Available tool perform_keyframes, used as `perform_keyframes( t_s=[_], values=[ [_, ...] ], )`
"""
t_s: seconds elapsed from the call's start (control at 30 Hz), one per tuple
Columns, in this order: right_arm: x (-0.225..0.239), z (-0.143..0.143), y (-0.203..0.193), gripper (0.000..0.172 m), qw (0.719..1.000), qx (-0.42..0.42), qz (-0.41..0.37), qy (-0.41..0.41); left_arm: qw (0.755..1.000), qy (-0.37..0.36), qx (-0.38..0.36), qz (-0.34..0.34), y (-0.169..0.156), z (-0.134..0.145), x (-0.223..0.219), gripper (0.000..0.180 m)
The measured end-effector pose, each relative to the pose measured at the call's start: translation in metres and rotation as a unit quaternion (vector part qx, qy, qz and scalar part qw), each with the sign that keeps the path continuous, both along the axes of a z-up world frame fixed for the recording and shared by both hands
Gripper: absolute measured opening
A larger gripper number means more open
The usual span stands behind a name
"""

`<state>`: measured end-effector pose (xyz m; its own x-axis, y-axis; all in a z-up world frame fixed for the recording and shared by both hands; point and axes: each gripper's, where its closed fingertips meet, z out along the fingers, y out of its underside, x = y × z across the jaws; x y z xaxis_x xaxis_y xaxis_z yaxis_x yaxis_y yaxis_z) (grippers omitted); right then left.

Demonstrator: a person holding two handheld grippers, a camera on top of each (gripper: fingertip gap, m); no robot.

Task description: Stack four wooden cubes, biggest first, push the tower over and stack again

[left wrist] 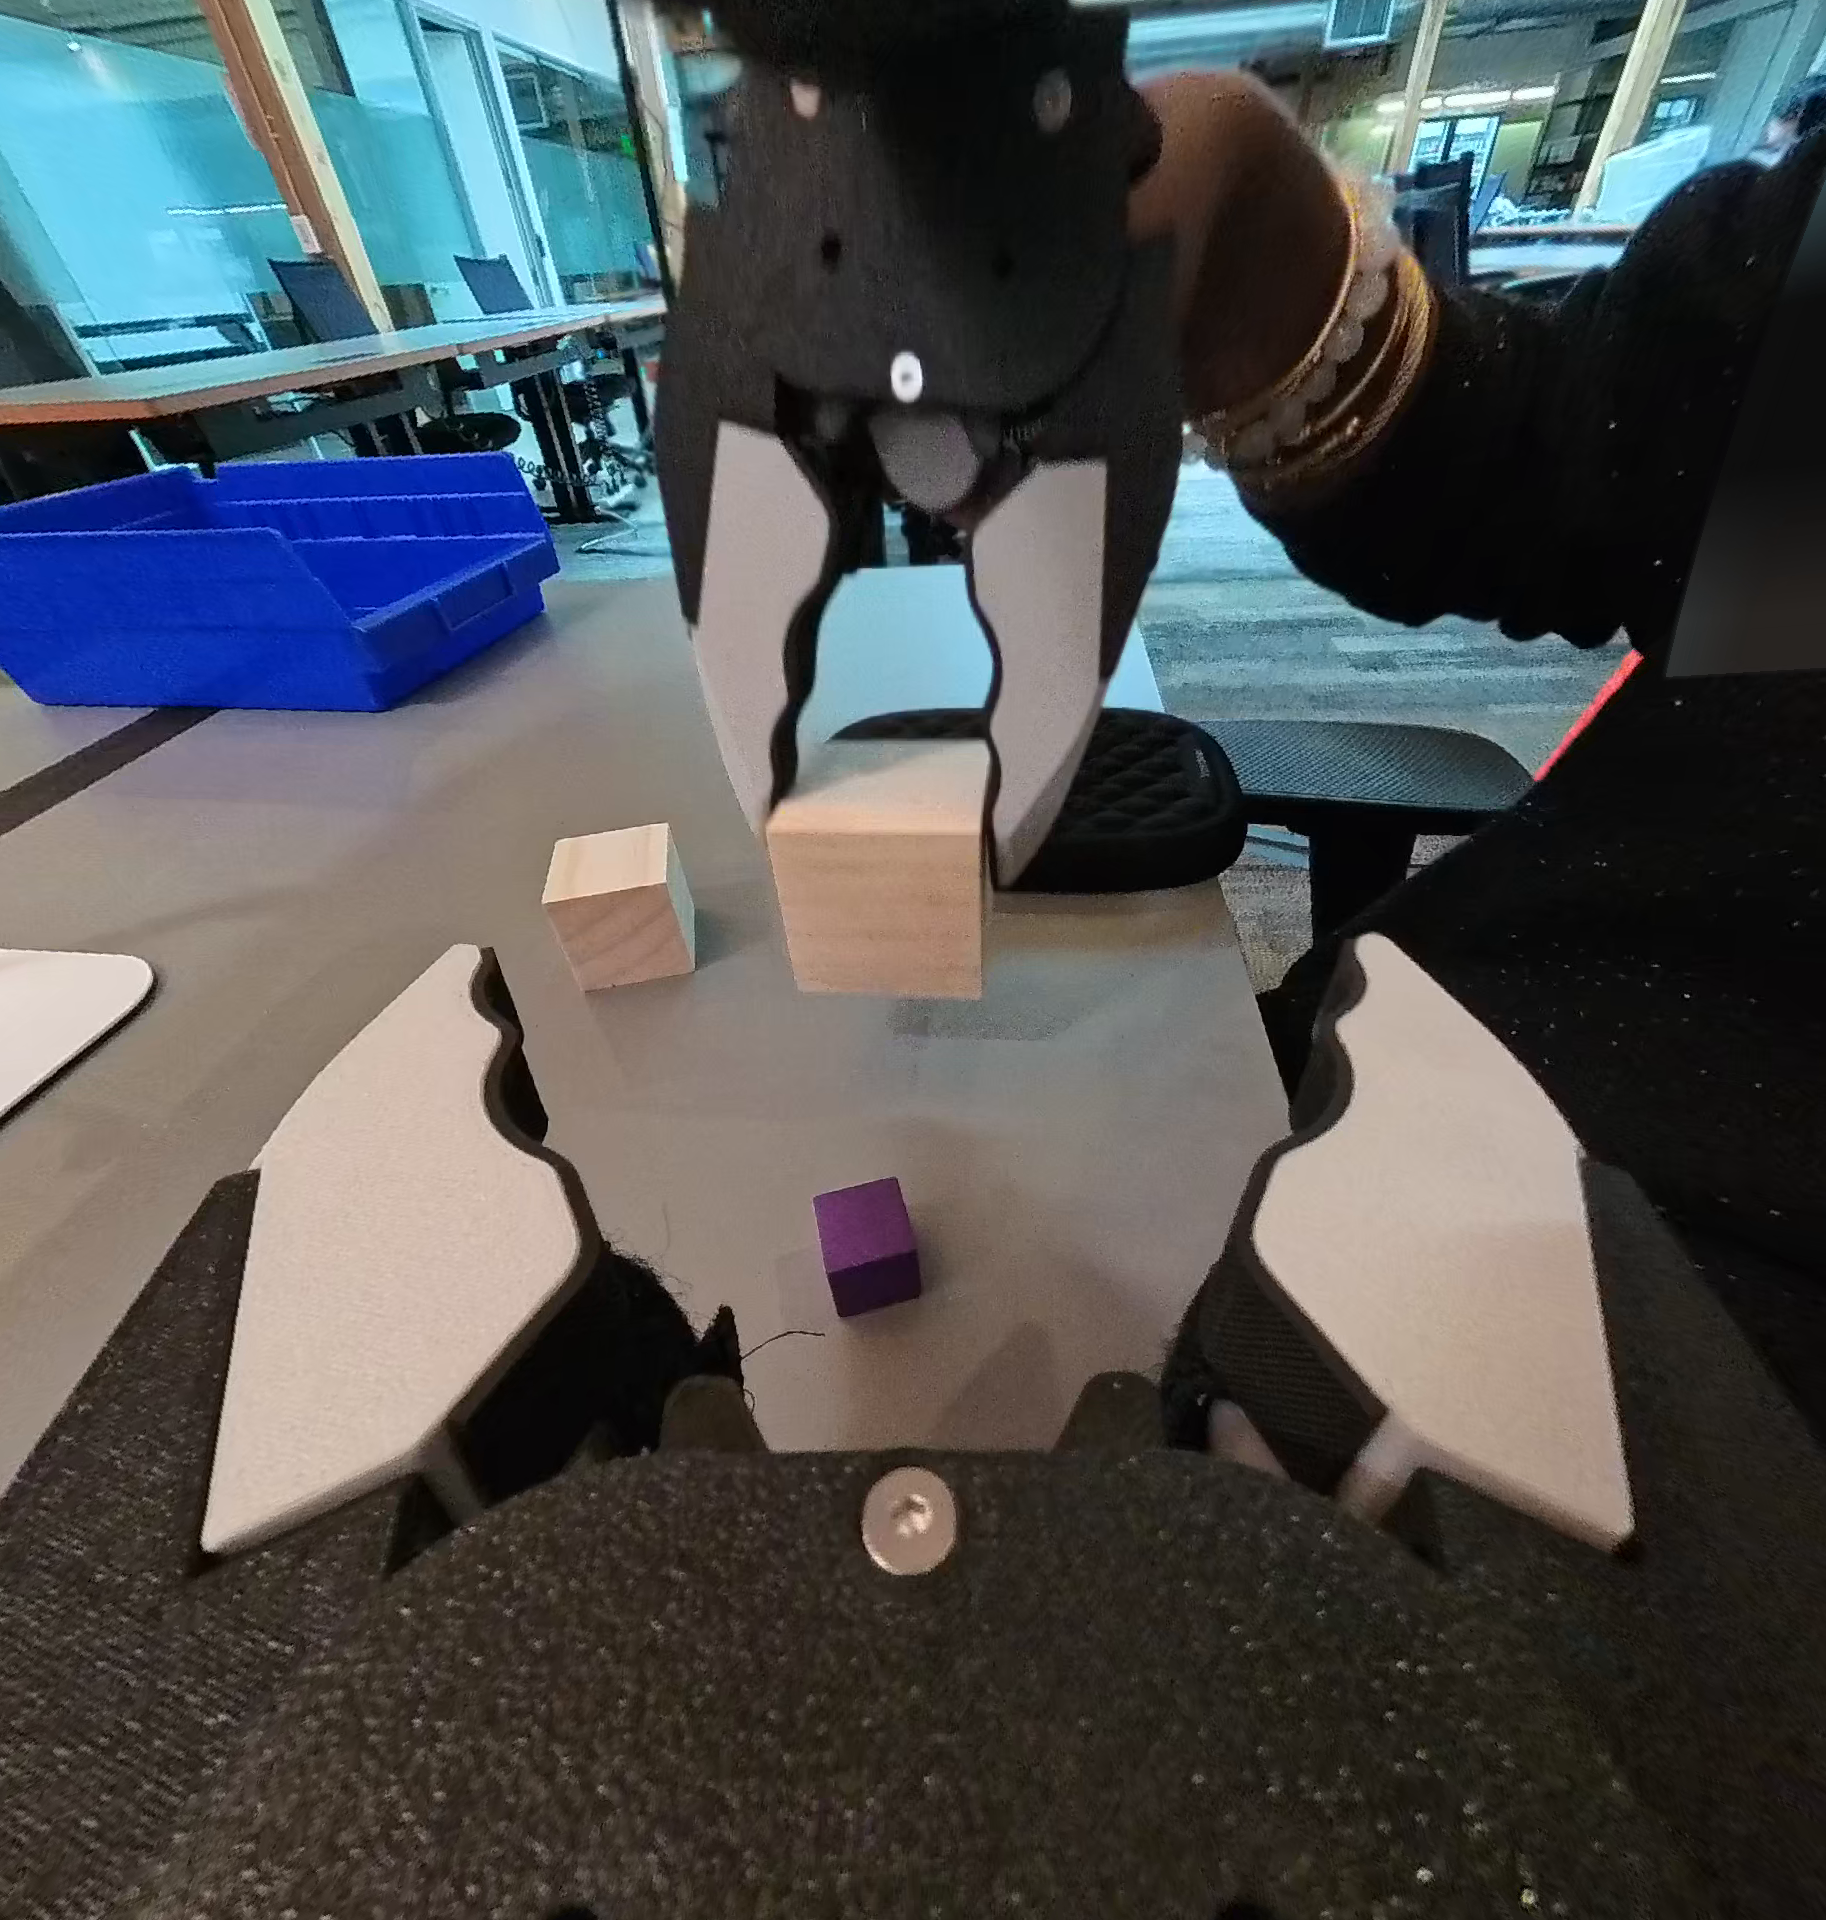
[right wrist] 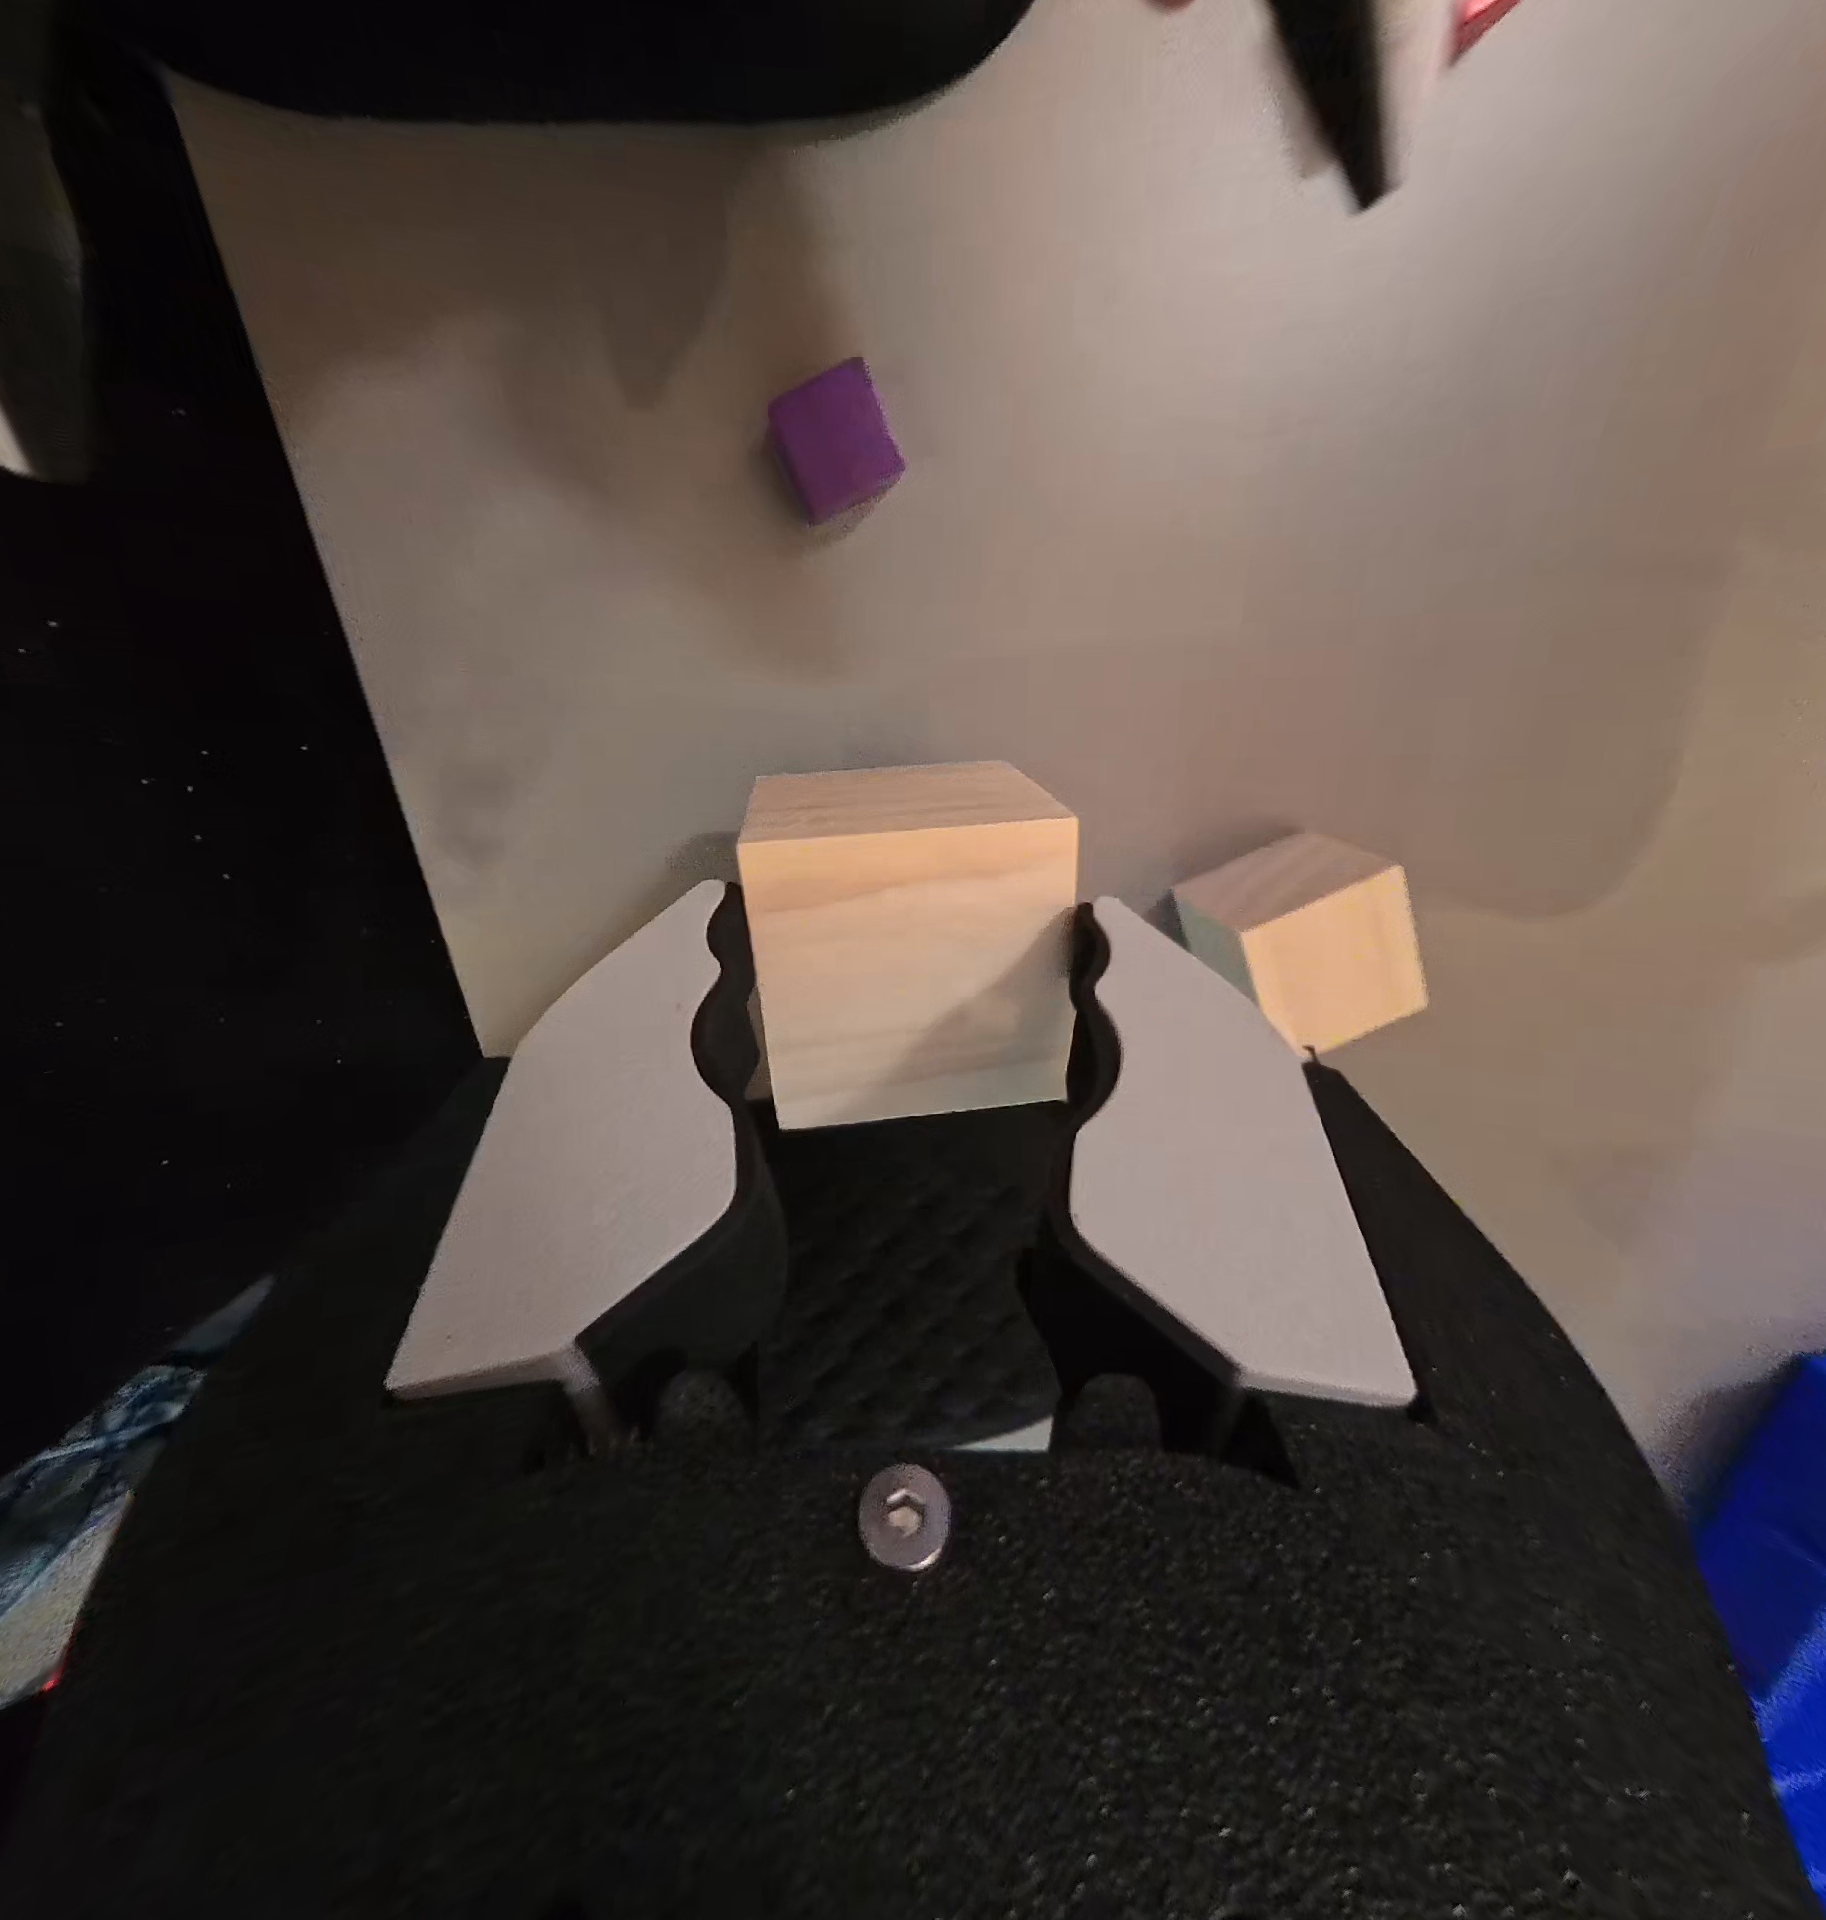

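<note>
Left wrist view: grey table [left wrist: 265, 883], office beyond; right claw [left wrist: 888, 800] clamps wooden cube [left wrist: 883, 894], left claw [left wrist: 914, 1039] wide open

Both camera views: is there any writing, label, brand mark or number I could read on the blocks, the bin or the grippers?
None readable.
Large pale wooden cube, smaller pale wooden cube, small purple cube, blue plastic bin: no markings.
Black quilted cushion: a small mark, too blurred to read.

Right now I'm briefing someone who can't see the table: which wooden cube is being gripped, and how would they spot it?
On the grey table, look near the edge by the black quilted cushion. The large wooden cube there is raised off the surface, pinched between the right tool's fingers. Its neighbour, the smaller wooden cube, rests free, and the purple cube is smaller again.
</note>
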<state>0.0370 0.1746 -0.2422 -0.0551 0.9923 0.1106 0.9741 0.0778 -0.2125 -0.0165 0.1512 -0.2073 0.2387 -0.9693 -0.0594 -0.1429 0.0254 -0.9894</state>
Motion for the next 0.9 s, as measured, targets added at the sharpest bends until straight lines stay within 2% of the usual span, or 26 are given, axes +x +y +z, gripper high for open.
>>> perform_keyframes(
  t_s=[0.17,0.67,0.7,0.8,0.9],
  values=[
    [-0.002,-0.021,-0.001,0.059,1.0,-0.009,-0.003,-0.02,1.0,-0.001,-0.002,0.0,0.0,0.0,0.0,0.14],
    [0.003,-0.033,-0.005,0.059,0.999,-0.017,-0.01,-0.042,1.0,0.008,0.001,0.002,0.0,-0.002,0.001,0.139],
    [0.003,-0.033,-0.005,0.061,0.999,-0.017,-0.007,-0.04,1.0,0.009,0.002,0.002,0.0,-0.002,0.001,0.139],
    [0.001,-0.024,-0.008,0.081,0.999,-0.023,0.011,-0.026,1.0,0.011,0.003,0.003,0.0,-0.003,0.002,0.14],
    [0.0,0.007,0.007,0.086,0.999,-0.004,0.038,0.013,1.0,0.013,0.005,0.004,0.0,-0.003,0.002,0.14]
  ],
)
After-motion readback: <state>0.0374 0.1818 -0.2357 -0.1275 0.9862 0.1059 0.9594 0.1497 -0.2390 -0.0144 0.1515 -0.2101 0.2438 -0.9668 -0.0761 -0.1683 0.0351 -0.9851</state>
